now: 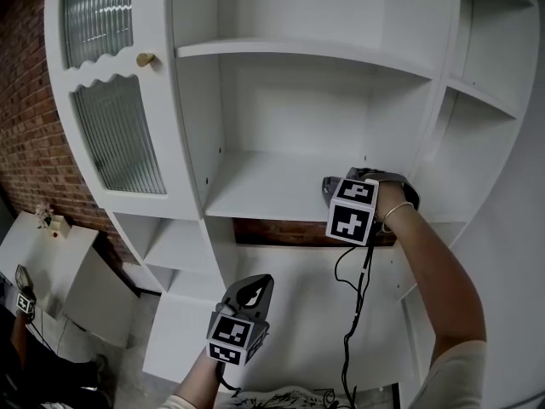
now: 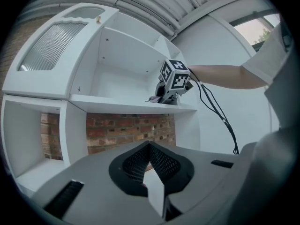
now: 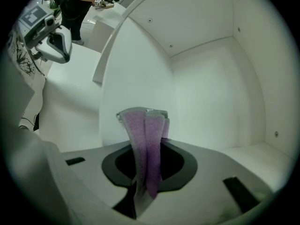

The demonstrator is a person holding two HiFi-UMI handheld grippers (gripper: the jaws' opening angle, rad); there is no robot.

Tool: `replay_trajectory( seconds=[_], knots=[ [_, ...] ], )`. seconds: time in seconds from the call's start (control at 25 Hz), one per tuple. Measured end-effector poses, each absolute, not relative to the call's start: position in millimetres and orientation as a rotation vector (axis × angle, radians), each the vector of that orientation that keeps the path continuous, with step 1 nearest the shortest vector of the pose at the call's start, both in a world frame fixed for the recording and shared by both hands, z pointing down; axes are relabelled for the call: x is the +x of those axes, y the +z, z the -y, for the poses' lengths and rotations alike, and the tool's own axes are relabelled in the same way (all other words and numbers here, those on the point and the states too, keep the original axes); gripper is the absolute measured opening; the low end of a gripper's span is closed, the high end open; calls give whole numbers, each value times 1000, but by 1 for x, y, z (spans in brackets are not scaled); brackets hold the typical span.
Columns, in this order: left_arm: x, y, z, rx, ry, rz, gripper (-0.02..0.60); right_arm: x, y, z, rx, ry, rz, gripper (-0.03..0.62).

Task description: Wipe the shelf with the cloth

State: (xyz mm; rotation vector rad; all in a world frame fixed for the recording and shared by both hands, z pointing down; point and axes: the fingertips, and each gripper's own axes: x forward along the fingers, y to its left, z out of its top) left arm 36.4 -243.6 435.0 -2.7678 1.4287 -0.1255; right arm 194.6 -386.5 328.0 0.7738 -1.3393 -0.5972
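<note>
cloth (image 3: 146, 142) end hidden inside right hand-held gripper (image 3: 142, 187), shelf unit (image 1: 192, 126) top cropped

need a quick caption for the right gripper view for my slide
Right gripper clamped on a purple cloth inside the white shelf compartment.

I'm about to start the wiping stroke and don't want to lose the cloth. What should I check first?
1. Right tool shut on the purple cloth: ok.
2. Cloth pressed flat on the shelf: cannot tell.
3. Shelf board beside the right tool bare of objects: ok.
4. Cable hangs below the shelf, off the board: ok.
5. Left tool shut, empty, held low away from the shelf: ok.
</note>
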Motion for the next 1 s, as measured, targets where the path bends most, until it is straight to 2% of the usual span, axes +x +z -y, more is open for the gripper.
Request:
replay_trajectory(
  seconds=[0.6,1.0],
  knots=[
    [40,432,203,-2802,-137,-1355,14,190,331,301,779,-558,1371,81],
    [35,421,199,-2802,-98,-1349,14,181,319,275,1063,-520,1671,86]
  ],
)
